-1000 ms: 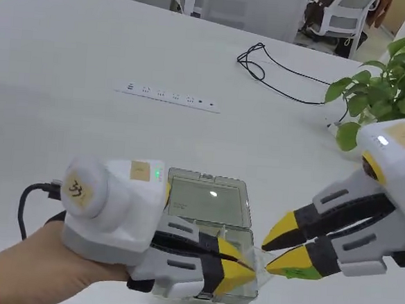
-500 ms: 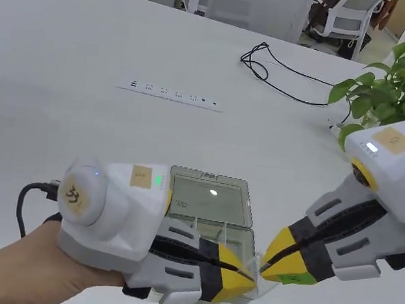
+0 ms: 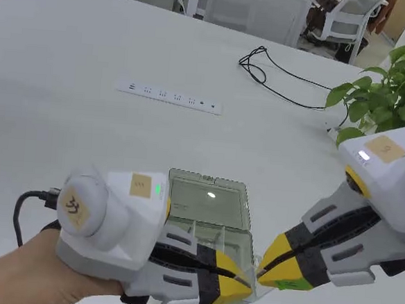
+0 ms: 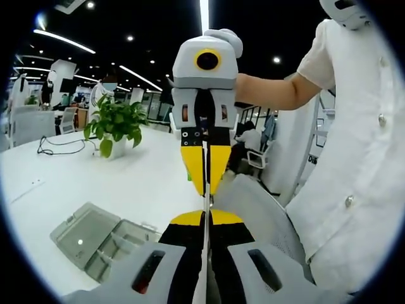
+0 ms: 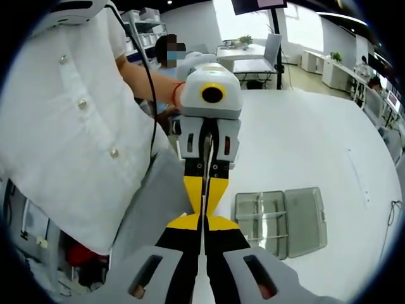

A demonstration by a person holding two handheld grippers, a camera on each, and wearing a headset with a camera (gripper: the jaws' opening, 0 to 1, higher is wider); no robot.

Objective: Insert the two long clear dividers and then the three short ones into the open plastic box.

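Apparently "33" marks the left gripper (image 3: pixel 246 286), clamped on a clear divider (image 4: pixel 205 202).

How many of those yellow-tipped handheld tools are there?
2. The left gripper is at the lower left in the head view, the right gripper at the lower right; their tips meet over the box, both pinching a clear divider.

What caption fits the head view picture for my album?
Left tool and right tool pinch a clear divider by the open box.
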